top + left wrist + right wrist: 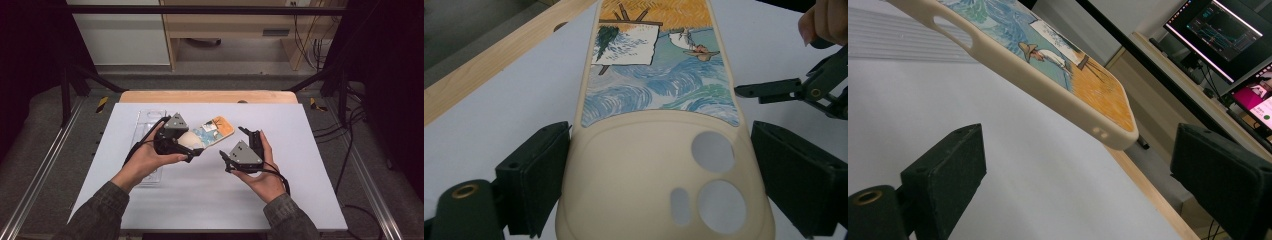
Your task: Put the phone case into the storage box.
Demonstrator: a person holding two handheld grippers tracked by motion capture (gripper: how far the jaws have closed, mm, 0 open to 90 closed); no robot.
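Left gripper (659, 165) clamping phone case (659, 125), right gripper (240, 150) beside, jaws apart

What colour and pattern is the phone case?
Cream phone case with a blue-and-orange painted scene; clearest in the left gripper view.

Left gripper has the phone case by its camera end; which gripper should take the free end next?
Right. The right gripper is open, empty, beside the phone case; its jaws already face the case's orange end. The left gripper is occupied holding it.
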